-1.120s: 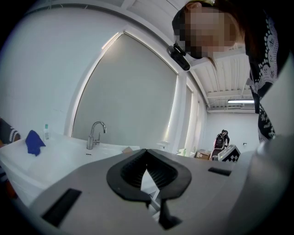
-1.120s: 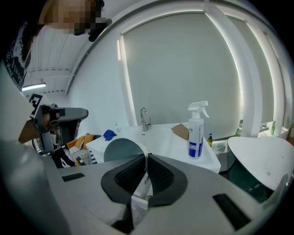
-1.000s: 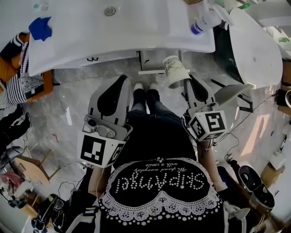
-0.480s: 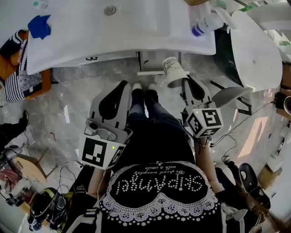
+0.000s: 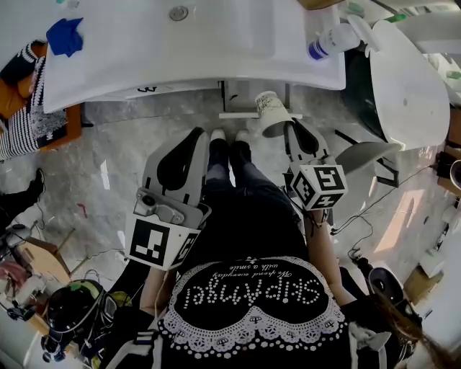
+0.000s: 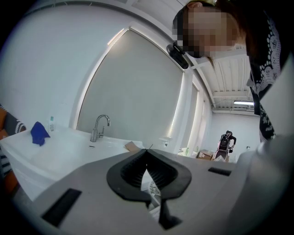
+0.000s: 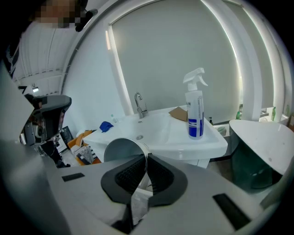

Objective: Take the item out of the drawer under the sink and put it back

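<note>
2 grippers reach forward over the person's legs toward a white sink (image 5: pixel 216 65), seen from the head view. The right gripper (image 5: pixel 292 130) is clamped on a paper cup (image 5: pixel 272 112), its jaws pinching the cup's wall at the rim. The cup is tipped on its side in the air, just below the sink's front edge and above the marble floor (image 5: pixel 108 158), close to the white frame under the sink (image 5: pixel 252 97). In the right gripper view the cup (image 7: pixel 121 147) shows its open mouth at the left of the right gripper (image 7: pixel 147 157), and the thin paper wall runs straight down between the 2 black pads.

The left gripper (image 5: pixel 196 133) hangs lower left, well apart from the cup and pointing at the floor in front of the sink. In the left gripper view the left gripper (image 6: pixel 147 151) has its jaws together, the tips touching.

On the sink top stand a spray bottle (image 5: pixel 331 42) at the right corner and a blue cloth (image 5: pixel 65 36) at the left end, with the drain (image 5: pixel 178 13) between them. The right gripper view also shows the faucet (image 7: pixel 139 104) behind the bowl and a piece of cardboard (image 7: pixel 178 113) just beside the bottle (image 7: pixel 195 108). White shoes (image 5: pixel 218 135) stand near the sink's base.
</note>
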`<state>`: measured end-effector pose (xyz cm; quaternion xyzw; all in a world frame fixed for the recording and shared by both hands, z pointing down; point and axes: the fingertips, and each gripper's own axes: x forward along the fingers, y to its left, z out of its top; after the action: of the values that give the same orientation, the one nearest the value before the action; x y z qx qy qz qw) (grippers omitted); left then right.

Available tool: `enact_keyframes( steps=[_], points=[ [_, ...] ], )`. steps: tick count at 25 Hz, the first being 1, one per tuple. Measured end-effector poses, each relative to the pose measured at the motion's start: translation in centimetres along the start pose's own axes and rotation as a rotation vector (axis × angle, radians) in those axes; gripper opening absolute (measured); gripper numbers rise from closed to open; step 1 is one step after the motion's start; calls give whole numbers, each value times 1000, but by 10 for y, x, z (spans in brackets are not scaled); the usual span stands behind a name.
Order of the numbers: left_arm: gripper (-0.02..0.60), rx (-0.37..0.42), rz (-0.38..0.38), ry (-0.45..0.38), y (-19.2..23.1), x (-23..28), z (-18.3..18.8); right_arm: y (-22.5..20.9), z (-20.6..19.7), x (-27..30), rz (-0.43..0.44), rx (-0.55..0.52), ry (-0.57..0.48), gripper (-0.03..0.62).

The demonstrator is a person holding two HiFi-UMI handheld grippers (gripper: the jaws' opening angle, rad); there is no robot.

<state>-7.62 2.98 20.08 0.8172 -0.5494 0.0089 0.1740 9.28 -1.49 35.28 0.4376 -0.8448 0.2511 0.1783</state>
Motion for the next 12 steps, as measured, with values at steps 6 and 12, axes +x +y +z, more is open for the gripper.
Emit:
enact_keyframes(
  steps=[6,12],
  points=[
    [5,-10,14,5,0,4,-1,-7,-12,17,12,22,39,31],
    [4,-23,21,5,0,9,-4,-16,-22,36,15,37,73,31]
  ],
)
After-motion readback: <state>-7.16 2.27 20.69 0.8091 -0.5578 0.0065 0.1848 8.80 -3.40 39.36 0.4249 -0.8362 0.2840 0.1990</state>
